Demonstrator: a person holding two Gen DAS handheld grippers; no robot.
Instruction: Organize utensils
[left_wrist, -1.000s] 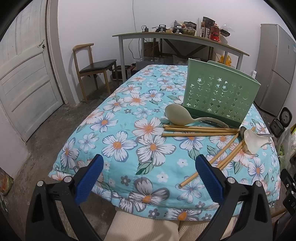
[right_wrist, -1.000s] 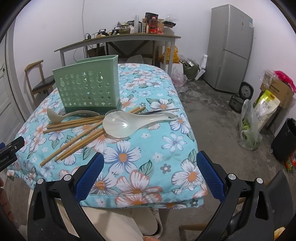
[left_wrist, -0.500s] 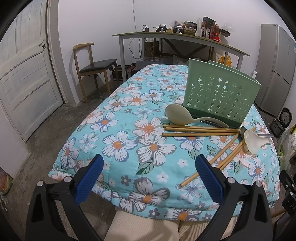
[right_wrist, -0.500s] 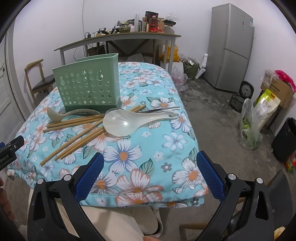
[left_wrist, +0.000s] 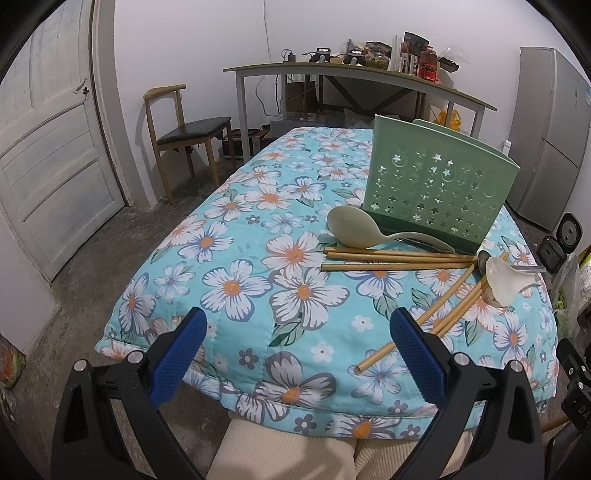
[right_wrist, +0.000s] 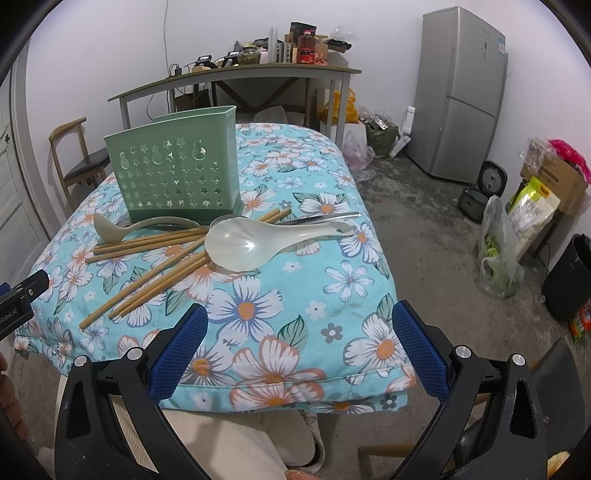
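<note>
Partly hidden behind spoons (right_wrist: 255, 240), chopsticks (right_wrist: 147, 280) lie; both grippers (left_wrist: 295, 354) (right_wrist: 299, 343) gape, empty.

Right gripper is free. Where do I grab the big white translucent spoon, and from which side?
Judging by its pose, take the white spoon by its handle, where it tapers towards the table's right edge. The bowl is wide and rests over the chopsticks. Bring the open right gripper down from above, jaws across the handle, clear of the metal utensil lying alongside.
</note>
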